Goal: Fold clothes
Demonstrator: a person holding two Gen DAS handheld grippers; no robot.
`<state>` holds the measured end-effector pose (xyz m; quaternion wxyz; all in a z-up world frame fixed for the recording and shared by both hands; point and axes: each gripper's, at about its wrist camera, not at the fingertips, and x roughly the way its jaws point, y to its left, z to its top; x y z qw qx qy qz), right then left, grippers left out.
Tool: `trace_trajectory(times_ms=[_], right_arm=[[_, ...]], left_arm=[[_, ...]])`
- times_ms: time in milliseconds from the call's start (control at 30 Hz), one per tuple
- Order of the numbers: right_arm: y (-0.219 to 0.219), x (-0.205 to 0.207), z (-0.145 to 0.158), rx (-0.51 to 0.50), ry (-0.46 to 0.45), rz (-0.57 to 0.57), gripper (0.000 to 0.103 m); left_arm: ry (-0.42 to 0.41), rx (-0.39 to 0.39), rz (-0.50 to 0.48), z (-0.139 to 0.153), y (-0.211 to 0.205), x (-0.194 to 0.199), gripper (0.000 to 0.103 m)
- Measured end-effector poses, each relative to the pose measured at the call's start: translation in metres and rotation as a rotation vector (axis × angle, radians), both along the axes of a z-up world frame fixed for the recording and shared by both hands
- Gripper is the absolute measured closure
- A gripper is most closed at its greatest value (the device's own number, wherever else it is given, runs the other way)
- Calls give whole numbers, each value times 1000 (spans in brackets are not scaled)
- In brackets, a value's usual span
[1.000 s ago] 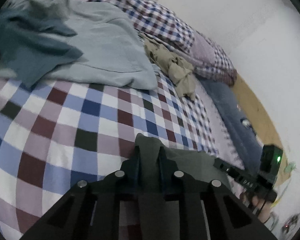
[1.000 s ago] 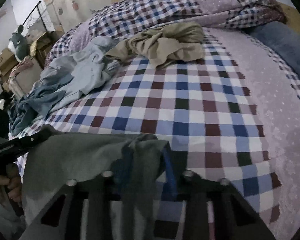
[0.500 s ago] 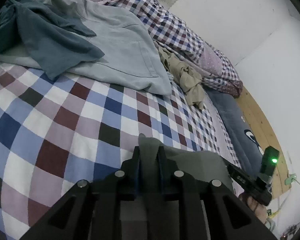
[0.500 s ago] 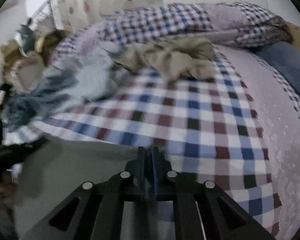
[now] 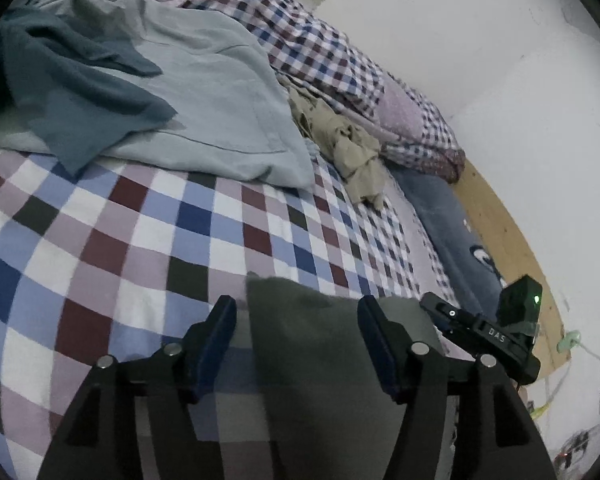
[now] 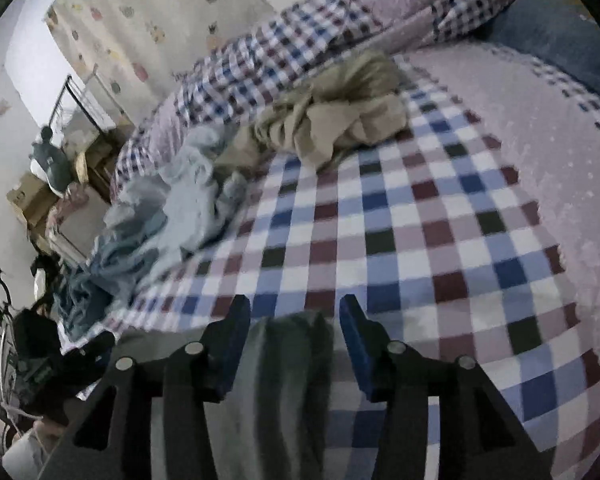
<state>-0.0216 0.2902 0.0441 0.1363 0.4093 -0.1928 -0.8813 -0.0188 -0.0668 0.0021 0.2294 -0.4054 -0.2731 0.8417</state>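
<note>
A dark grey-green garment (image 5: 320, 360) lies flat on the checked bedspread (image 5: 112, 248) at the near edge. My left gripper (image 5: 296, 312) hovers over its left corner; its jaws are opening, with the cloth lying loose between them and the pads apart from it. In the right wrist view the same garment (image 6: 280, 380) shows under my right gripper (image 6: 296, 316), whose jaws are also opening with a fold of the cloth between them, not pressed. The right gripper's body (image 5: 488, 332) appears at the garment's far corner in the left wrist view.
A pale blue garment (image 5: 220, 100) and a darker teal one (image 5: 72, 88) are heaped at the far left of the bed. A crumpled tan garment (image 6: 332, 120) lies by the checked duvet roll (image 6: 300, 40). A blue pillow (image 5: 452, 248) and wooden headboard (image 5: 500, 240) border the right.
Both grippers were shut on the grey-green garment's corners; now both have let go and stand open over it. The garment lies flat. The right wrist view has tilted.
</note>
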Motion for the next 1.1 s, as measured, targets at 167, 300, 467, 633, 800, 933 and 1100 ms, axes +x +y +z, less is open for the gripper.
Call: trace_trajectory(times_ms=[167, 300, 467, 633, 800, 933, 1100], right_arm=[[-17, -3, -15, 45, -28, 59, 81], [-24, -3, -19, 107, -18, 64, 91], [-16, -2, -14, 265, -2, -80, 97], [13, 4, -5, 225, 27, -179, 95], [12, 8, 5, 237, 75, -200, 94], [10, 8, 7, 243, 78, -197, 92], [8, 10, 9, 239, 85, -181, 85]], left_arm=[[-36, -23, 22, -7, -4, -2, 73], [-16, -49, 70, -6, -12, 0, 77], [-15, -57, 108, -6, -20, 1, 78], [-54, 3, 99, -9, -25, -2, 78], [-55, -8, 92, -10, -21, -1, 78], [-42, -49, 72, -10, -16, 2, 75], [-47, -27, 67, -9, -19, 5, 70]])
